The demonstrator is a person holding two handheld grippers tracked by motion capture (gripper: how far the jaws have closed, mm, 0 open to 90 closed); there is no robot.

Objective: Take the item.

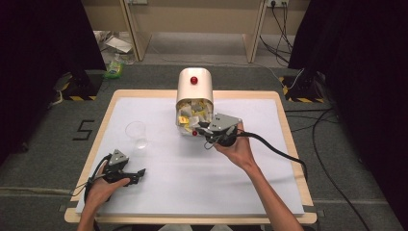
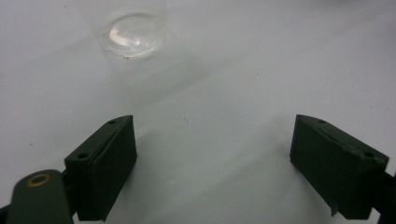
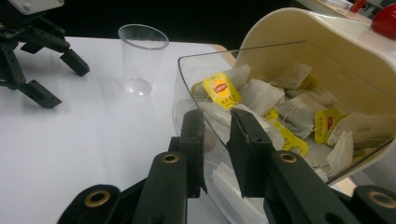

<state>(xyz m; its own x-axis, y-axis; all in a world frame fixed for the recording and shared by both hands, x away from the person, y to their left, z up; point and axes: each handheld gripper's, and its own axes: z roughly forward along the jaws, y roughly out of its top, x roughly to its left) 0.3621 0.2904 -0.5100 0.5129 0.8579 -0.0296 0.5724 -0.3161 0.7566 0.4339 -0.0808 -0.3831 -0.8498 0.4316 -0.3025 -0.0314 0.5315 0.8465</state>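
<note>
At the left of the high view, the left claw (image 1: 137, 174) rests low over the white table (image 1: 192, 183), held in the person's left hand (image 1: 103, 188) near the front edge. Its jaws stand wide apart with nothing between them; in the left gripper view they frame only bare table surface, with the base of the clear plastic cup (image 2: 135, 35) ahead of them and well apart.

That cup (image 1: 137, 134) stands upright and open-mouthed on the table, between the left claw and the dispenser, touching neither.

Farther right stands the cream dispenser (image 1: 194, 91) with a red knob on top (a second red knob shows low at its front). Its clear drawer (image 3: 187, 93) is tipped open toward the person and holds a heap of tea bags (image 3: 261, 95), white sachets with yellow tags.

The right claw (image 1: 201, 129), held in the person's right hand (image 1: 236, 149), is at the drawer's front. In the right gripper view its jaws are drawn close together across the drawer's clear front wall, one pad outside it and the other inside among the tea bags; whether the pads actually press on the wall or on a bag cannot be told.
</note>
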